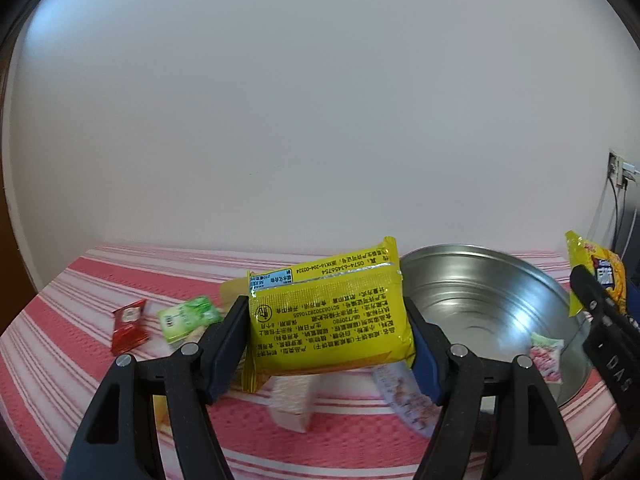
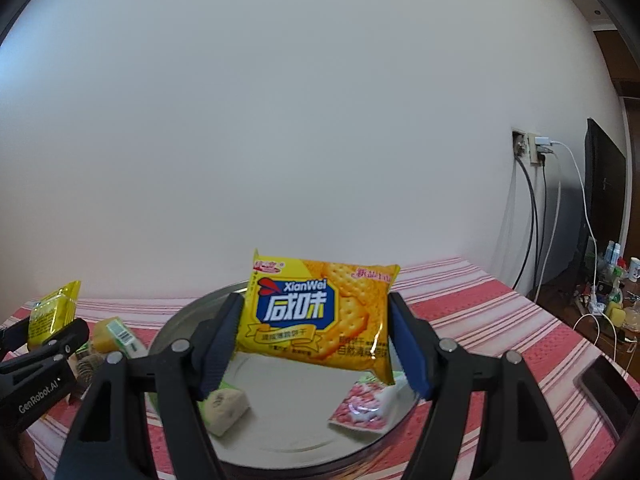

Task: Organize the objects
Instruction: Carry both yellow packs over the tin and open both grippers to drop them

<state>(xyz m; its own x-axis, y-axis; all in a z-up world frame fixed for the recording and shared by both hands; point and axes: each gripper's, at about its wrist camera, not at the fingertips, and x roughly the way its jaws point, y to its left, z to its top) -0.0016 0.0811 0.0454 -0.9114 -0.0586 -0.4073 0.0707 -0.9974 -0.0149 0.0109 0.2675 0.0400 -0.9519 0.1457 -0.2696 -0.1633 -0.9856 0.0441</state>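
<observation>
The left claw point(image 1: 328, 332) is clamped on a yellow cracker packet point(image 1: 328, 320), printed back facing the camera, held above the striped bench point(image 1: 80, 280) just left of the metal basin point(image 1: 480, 300); the right claw point(image 2: 312, 344) grips a second cracker packet point(image 2: 316, 316) by its sides, front showing, over that basin's inside, where a pink sachet point(image 2: 360, 408) lies.

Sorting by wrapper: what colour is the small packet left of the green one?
Red packet, clearest in the left wrist view.
</observation>
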